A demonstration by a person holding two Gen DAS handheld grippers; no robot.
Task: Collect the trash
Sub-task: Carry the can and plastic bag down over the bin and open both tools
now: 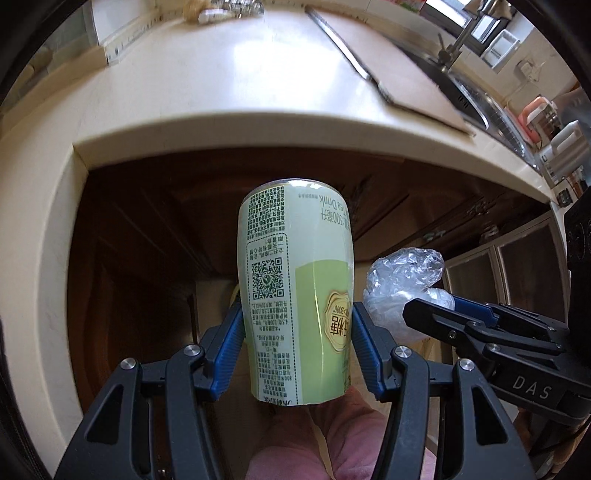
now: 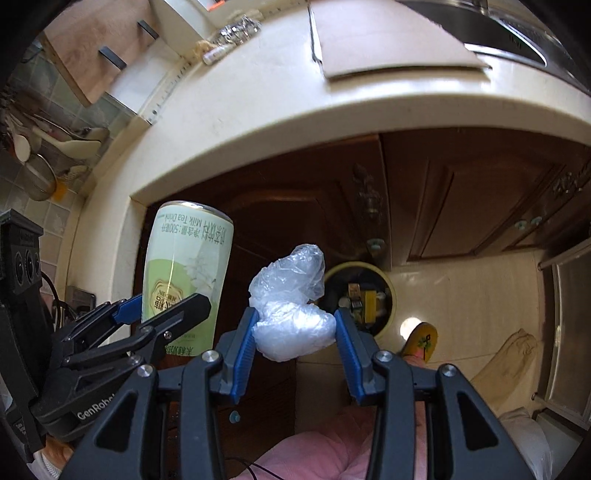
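My left gripper [image 1: 297, 321] is shut on a pale green milk tea can [image 1: 295, 284], held upside down in front of the dark wooden cabinet, below the countertop edge. My right gripper [image 2: 295, 328] is shut on a crumpled wad of clear plastic wrap [image 2: 291, 314]. The two grippers hang side by side: the plastic wad [image 1: 402, 284] and the right gripper [image 1: 436, 314] show at the right of the left wrist view, and the can [image 2: 184, 273] with the left gripper [image 2: 162, 310] shows at the left of the right wrist view. A round yellow-rimmed trash bin [image 2: 369, 295] with rubbish inside stands on the floor just beyond the plastic wad.
The cream countertop [image 1: 229, 96] juts out above, with a cardboard sheet [image 2: 388, 40] and a steel sink [image 1: 469, 96] on it. Crumpled foil [image 2: 240, 27] lies at the counter's back. Wooden cabinet doors [image 2: 461, 206] face me. A person's slippered foot [image 2: 421, 339] stands right of the bin, pink clothing below.
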